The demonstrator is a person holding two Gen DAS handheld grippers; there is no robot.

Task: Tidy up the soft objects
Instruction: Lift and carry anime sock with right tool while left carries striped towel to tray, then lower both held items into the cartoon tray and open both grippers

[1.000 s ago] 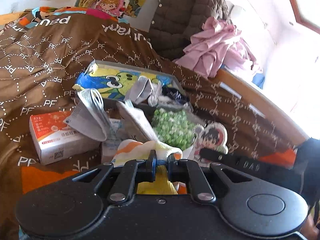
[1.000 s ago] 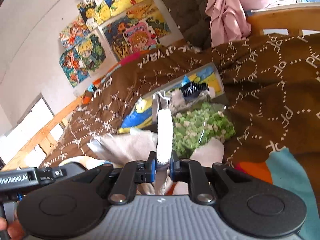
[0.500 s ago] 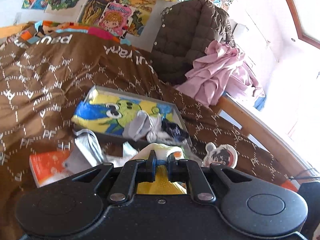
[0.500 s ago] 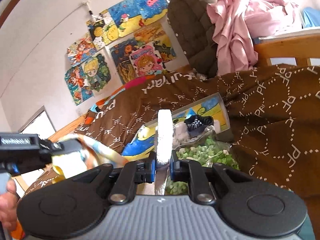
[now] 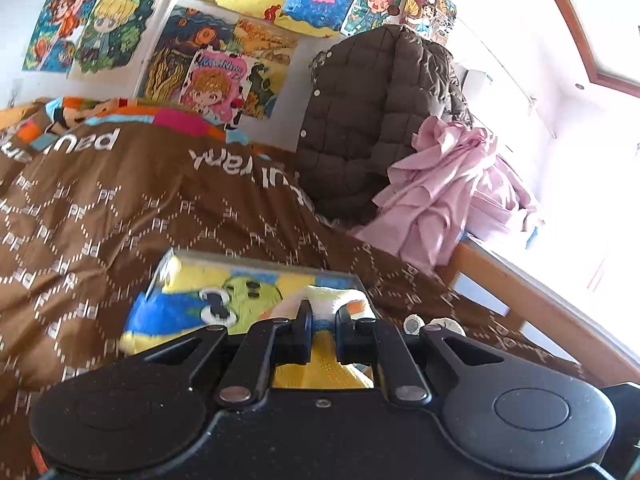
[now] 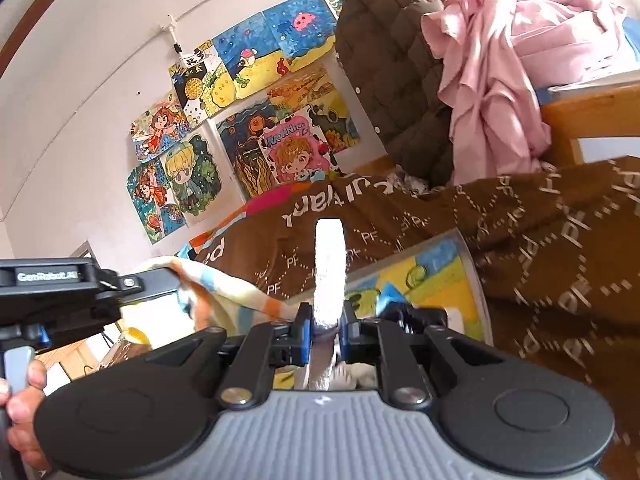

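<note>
The supporting surface is a bed [image 5: 516, 280] with a light wooden frame, covered by a brown quilt [image 5: 120, 208] printed with dotted diamonds, "PF" marks and larger white lettering; orange, pink and blue blocks edge its far end. A shallow grey-rimmed box [image 5: 256, 266] with a blue, yellow and green cartoon lining lies on the quilt, slightly sunk into it. Beside the box's right corner rest two small round items [image 5: 414, 324], too hidden to identify. A dark brown quilted jacket [image 5: 372, 120] stands heaped at the bed's far side, with pink cloth [image 5: 440, 192] draped against it.
</note>
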